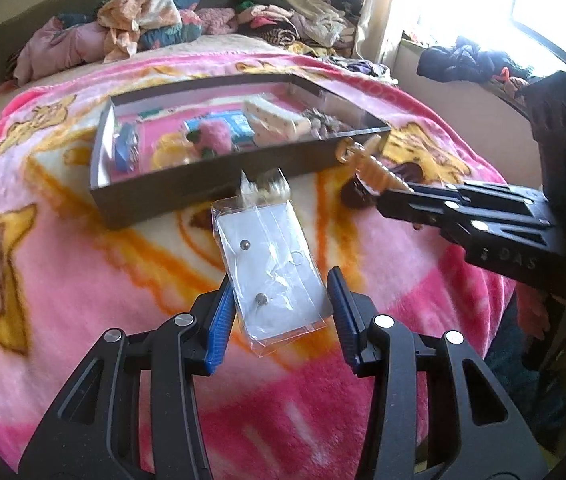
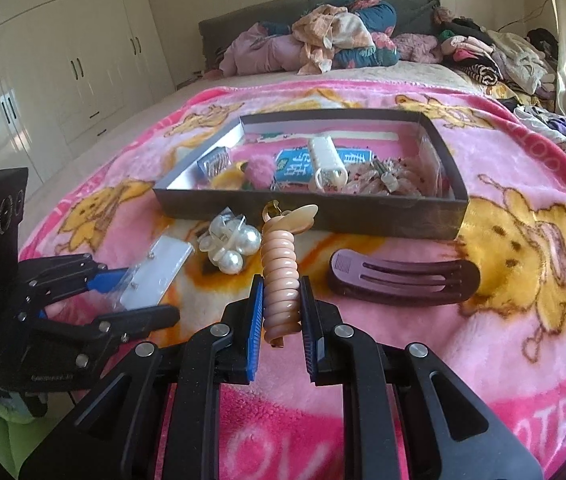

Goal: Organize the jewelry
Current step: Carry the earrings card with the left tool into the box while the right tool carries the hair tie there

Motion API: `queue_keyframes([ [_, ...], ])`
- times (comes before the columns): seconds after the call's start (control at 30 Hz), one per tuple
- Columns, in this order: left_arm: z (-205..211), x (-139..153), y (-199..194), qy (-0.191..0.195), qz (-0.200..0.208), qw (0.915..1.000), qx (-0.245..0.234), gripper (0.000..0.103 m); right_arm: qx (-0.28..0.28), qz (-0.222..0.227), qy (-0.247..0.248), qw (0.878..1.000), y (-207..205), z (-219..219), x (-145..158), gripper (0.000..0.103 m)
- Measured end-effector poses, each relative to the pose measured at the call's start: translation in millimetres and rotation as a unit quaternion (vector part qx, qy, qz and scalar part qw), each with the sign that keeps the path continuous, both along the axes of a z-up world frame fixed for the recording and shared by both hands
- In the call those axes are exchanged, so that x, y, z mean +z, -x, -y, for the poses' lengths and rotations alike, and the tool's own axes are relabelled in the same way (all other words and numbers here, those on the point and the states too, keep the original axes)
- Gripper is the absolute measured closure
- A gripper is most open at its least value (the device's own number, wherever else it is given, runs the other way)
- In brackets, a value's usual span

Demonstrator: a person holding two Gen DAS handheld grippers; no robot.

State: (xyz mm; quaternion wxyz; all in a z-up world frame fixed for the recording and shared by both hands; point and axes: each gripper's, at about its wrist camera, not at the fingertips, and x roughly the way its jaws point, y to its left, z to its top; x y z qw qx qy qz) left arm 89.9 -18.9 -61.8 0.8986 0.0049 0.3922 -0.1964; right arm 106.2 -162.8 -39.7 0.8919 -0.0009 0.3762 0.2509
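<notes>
A dark open box [image 1: 171,196] [image 2: 311,212] holding several hair pieces and packets lies on the pink blanket. My left gripper [image 1: 279,300] is open around a clear packet of earrings on a white card [image 1: 275,276] [image 2: 155,272] that lies on the blanket. My right gripper [image 2: 281,296] [image 1: 393,196] is shut on a beige spiral hair clip [image 2: 279,272] [image 1: 371,164] and holds it just in front of the box's near wall. A cluster of pearl ornaments [image 2: 229,242] and a dark brown hair clip [image 2: 403,280] lie on the blanket near the box.
The pink cartoon blanket [image 2: 503,320] covers a bed. Piles of clothes [image 2: 343,40] lie at the headboard and along the right side. White wardrobes [image 2: 63,60] stand to the left, and a bright window [image 1: 523,8] is at the right.
</notes>
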Motion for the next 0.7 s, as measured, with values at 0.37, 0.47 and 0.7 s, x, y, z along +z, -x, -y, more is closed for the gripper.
queue_keyframes([
  [0.37,-7,22,-23,0.004,0.034,0.9992,0.018,0.067,-0.02,0.012,-0.006,1.0,-4,11,14,0.086],
  [0.47,-9,29,-31,0.007,0.045,0.9987,0.023,0.067,-0.025,0.015,-0.003,1.0,-8,12,17,0.086],
  [0.7,-11,38,-47,0.004,0.06,0.9978,0.029,0.067,-0.041,0.026,0.0,0.999,-17,18,25,0.086],
])
